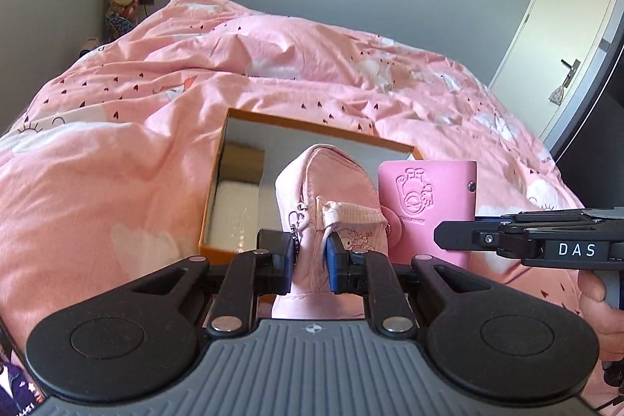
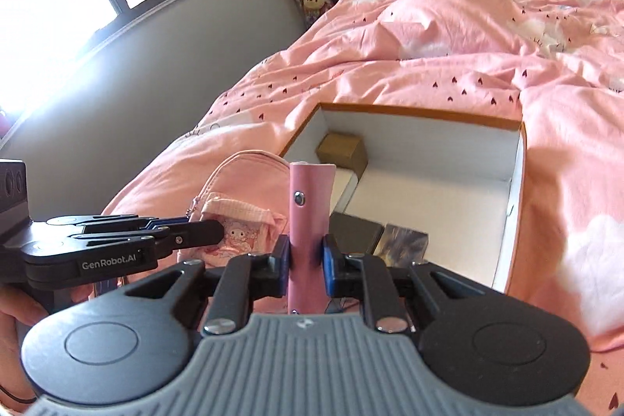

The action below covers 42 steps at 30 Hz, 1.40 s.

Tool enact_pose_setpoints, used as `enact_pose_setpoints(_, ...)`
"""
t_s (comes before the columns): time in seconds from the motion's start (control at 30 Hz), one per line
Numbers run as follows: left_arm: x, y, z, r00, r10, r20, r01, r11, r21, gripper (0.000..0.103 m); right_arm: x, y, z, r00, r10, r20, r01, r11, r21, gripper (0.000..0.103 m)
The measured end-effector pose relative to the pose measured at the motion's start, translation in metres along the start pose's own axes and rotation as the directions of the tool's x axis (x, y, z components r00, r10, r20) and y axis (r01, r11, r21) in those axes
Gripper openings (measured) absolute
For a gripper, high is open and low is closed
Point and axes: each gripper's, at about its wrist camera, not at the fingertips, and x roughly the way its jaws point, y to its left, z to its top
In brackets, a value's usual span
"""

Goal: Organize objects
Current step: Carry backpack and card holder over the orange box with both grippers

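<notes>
Two handheld grippers hold their catches above a bed draped in a pink quilt (image 1: 156,151), with an open orange-rimmed box (image 2: 518,158) waiting just beyond them. The left gripper (image 1: 311,260) has its jaws clamped narrow on a small pink pouch (image 1: 327,190) with a cartoon print and a dangling zipper chain; the soft fabric bulges above the blue pads. Beside it, the right gripper (image 2: 305,262) pinches a slim pink snap-button case (image 2: 310,205) edge-on, its jaws drawn close around the spine so the case stands upright between them. In the left wrist view, the case shows its embossed face just beside the pouch.

The box sits on the quilt and already holds a brown carton (image 2: 343,149) in its far corner, a white item next to it, and two dark flat packets (image 2: 378,234) along the near wall; most of its white floor is bare.

The risks appear to lie in the drop. The pouch is limp and held near one end, so it could sag, catch the near rim, or slip from the pads. The case, gripped by a thin edge, could pivot and fall outside the box. With both grippers this near each other, a simultaneous reach may make them collide, and the box could shift on soft bedding.
</notes>
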Motion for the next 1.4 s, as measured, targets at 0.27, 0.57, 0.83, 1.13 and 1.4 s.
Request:
enact_pose_setpoints(0.27, 0.045, 0.008, 0.029, 1.0, -0.007, 0.014, 0.007, 0.999, -0.033, 0.018, 0.036, -0.031, 0.038, 0.998, -0.064, 0.03, 0.063, 0.998, 0.031, 0.018)
enact_pose_setpoints(0.57, 0.092, 0.034, 0.048, 0.999, 0.027, -0.043, -0.029, 0.998, -0.048, 0.018, 0.118, -0.072, 0.065, 0.995, -0.084, -0.047, 0.089, 0.99, 0.11, 0.018)
enact_pose_setpoints(0.83, 0.111, 0.054, 0.072, 0.996, 0.06, -0.062, -0.061, 0.998, -0.021, 0.018, 0.183, -0.095, 0.08, 0.989, -0.065, -0.131, 0.086, 0.984, 0.159, 0.018)
enact_pose_setpoints(1.13, 0.127, 0.062, 0.079, 0.994, 0.048, -0.102, -0.052, 0.998, -0.029, 0.018, 0.237, -0.124, 0.074, 0.953, 0.141, -0.269, -0.043, 0.939, 0.34, 0.019)
enact_pose_setpoints(1.4, 0.139, 0.062, 0.077, 0.992, 0.044, -0.122, -0.048, 0.998, -0.032, 0.018, 0.248, -0.128, 0.07, 0.943, -0.014, -0.331, 0.101, 0.964, 0.247, 0.029)
